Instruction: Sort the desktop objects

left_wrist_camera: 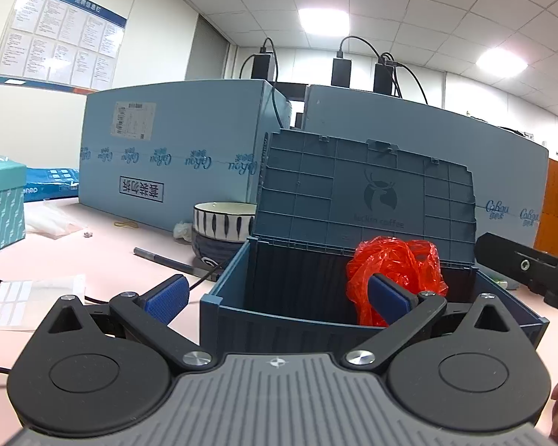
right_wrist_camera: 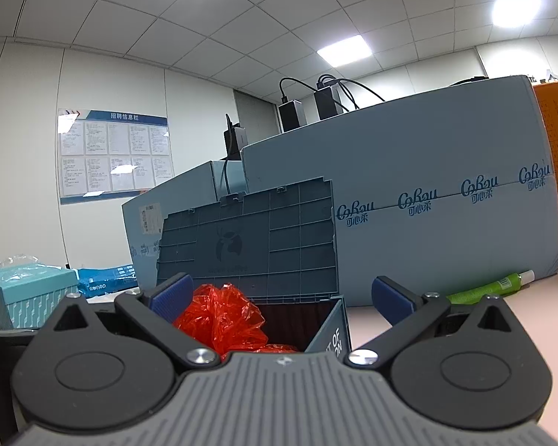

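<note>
A dark blue storage box (left_wrist_camera: 238,304) stands on the pink desk with its ribbed lid (left_wrist_camera: 368,193) propped upright. A crumpled red plastic bag (left_wrist_camera: 394,264) lies inside at the right. My left gripper (left_wrist_camera: 279,293) is open and empty, just in front of the box's near wall. In the right wrist view the same box (right_wrist_camera: 334,334) and red bag (right_wrist_camera: 223,316) sit just ahead of my right gripper (right_wrist_camera: 282,297), which is open and empty. The right gripper's black body (left_wrist_camera: 524,267) shows at the right edge of the left wrist view.
A striped bowl (left_wrist_camera: 223,223), a grey pen (left_wrist_camera: 167,258) and a black cable lie left of the box. A teal box (left_wrist_camera: 0,204), plastic wrappers and a label sheet (left_wrist_camera: 26,297) sit farther left. Large blue cartons (left_wrist_camera: 175,148) stand behind. A green tube (right_wrist_camera: 487,288) lies right of the box.
</note>
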`<state>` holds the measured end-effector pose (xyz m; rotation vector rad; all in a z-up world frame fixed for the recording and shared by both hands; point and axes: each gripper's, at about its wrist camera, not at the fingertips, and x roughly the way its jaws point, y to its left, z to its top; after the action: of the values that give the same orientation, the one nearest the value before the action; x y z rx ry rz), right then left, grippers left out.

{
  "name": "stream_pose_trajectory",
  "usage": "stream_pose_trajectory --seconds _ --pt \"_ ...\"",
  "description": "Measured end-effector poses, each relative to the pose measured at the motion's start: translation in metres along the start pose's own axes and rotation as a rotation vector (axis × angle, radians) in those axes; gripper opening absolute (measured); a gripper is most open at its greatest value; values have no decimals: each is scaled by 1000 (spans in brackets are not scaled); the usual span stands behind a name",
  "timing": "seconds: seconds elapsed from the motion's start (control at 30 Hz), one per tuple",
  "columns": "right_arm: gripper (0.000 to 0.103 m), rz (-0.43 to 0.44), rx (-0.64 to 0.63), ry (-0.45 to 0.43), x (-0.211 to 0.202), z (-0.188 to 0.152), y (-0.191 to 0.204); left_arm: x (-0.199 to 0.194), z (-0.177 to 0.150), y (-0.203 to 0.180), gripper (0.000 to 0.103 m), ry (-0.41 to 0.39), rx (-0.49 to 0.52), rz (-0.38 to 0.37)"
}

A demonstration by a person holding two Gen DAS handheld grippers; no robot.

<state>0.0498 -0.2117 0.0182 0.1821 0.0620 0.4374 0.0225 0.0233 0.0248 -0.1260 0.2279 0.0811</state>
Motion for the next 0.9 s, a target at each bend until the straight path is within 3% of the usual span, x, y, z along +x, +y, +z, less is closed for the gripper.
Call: stream_pose_trajectory --seconds 0.6,0.9 --pt "103 -14 108 75 4 7 -9 9 9 6 103 141 -65 -54" --pt "103 -7 99 116 12 11 -8 2 21 1 103 125 -31 -59"
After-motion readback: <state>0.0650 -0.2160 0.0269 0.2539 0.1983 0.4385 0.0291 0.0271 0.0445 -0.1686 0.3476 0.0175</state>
